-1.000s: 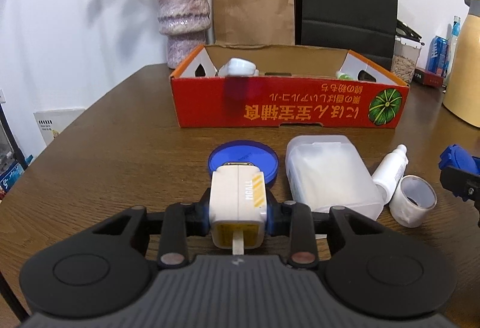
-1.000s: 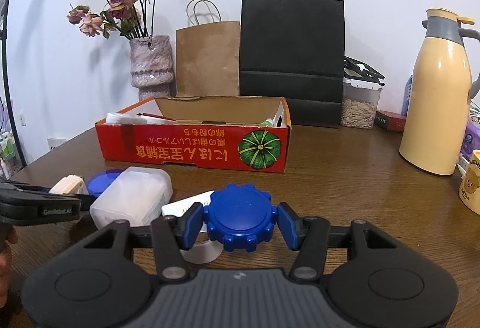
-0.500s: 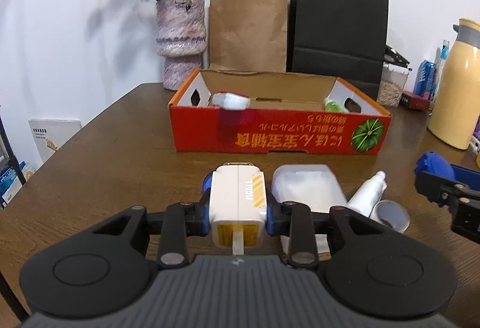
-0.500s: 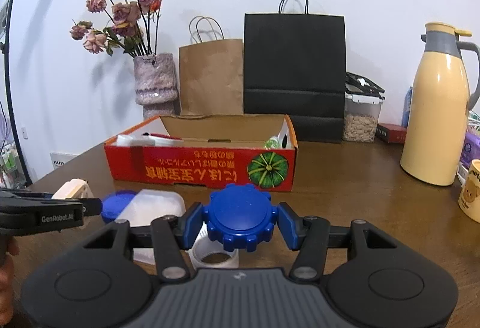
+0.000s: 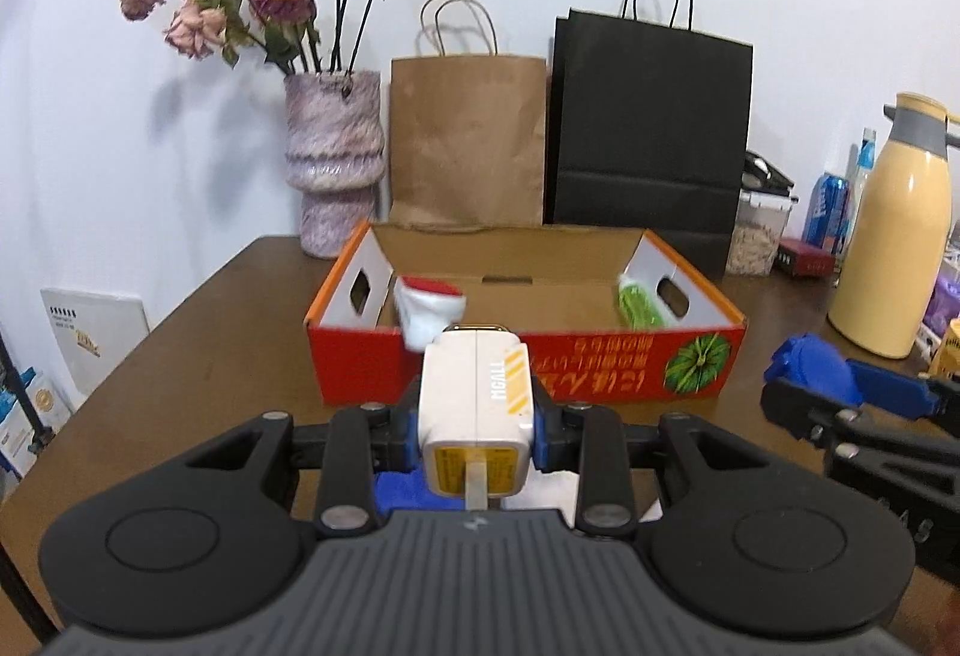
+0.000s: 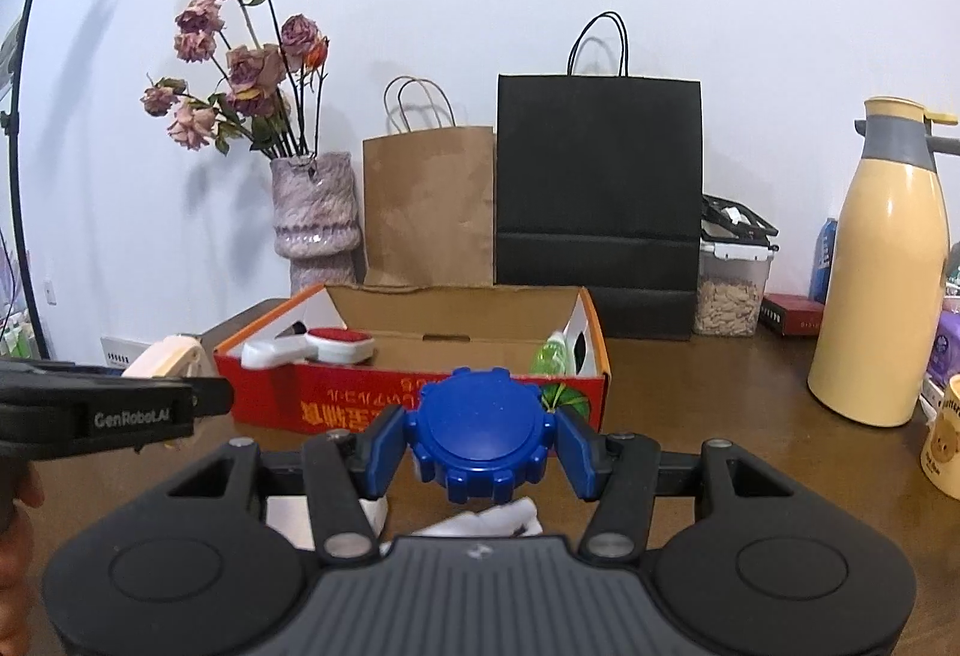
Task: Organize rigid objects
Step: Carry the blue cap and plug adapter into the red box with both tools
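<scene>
1. wooden table [image 5: 198, 356], brown, everything sits on it.
2. red cardboard box [image 5: 600, 362], open top, pumpkin print on its front wall, stands past both my claws, near the middle of the table.
3. black paper bag [image 6: 600, 176] and brown paper bag [image 6: 429, 206] stand upright against the wall behind the box, side by side.
4. cream thermos jug [image 6: 876, 284] at the right, well apart from the box.
5. purple vase [image 5: 333, 164] with dried roses, behind the box's left corner.
6. in the box: white brush with red top [image 6: 312, 347] at the left end, green item [image 5: 639, 305] at the right end, too blurry to name.
7. my right claw [image 6: 483, 437] pinches a blue ridged lid [image 6: 480, 431], blue pads on both sides, lid flat side toward the camera, held above the table in front of the box.
8. my left claw [image 5: 474, 419] pinches a white charger block [image 5: 474, 392], yellow stripes on its side, held off the table in front of the box's near wall.
</scene>
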A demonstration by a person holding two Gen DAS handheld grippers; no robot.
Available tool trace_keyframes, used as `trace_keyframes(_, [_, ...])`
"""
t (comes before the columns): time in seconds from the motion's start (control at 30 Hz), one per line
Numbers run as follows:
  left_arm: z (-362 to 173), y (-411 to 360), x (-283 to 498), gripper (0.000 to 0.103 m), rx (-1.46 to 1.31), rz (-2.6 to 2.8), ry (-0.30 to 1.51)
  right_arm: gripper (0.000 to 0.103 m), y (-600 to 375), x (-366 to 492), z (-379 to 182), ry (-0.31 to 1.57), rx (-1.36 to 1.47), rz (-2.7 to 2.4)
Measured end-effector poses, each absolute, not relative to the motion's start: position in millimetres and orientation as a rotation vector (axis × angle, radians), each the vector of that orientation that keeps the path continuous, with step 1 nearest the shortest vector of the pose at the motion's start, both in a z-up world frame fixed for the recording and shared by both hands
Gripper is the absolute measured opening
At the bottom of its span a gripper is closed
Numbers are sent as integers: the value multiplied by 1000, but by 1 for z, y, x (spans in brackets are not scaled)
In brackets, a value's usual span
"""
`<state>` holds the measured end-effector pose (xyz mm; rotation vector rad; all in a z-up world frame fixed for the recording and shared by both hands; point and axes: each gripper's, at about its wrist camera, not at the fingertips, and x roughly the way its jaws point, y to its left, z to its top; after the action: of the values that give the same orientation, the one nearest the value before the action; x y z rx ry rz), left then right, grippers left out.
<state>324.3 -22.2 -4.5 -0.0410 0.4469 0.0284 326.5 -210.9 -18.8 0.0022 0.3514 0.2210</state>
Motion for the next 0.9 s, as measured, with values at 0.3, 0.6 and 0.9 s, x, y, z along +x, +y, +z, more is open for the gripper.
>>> trace_keyframes(0.3, [9, -23, 352, 33, -56, 31, 421, 53, -207, 351, -7, 331, 3, 209])
trace_keyframes(0.6, [14, -22, 384, 33, -81, 38, 415, 53, -203, 386, -2, 323, 10, 199])
trace_keyframes(0.9, [14, -21, 424, 33, -92, 58, 413, 53, -207, 430, -3, 342, 37, 198])
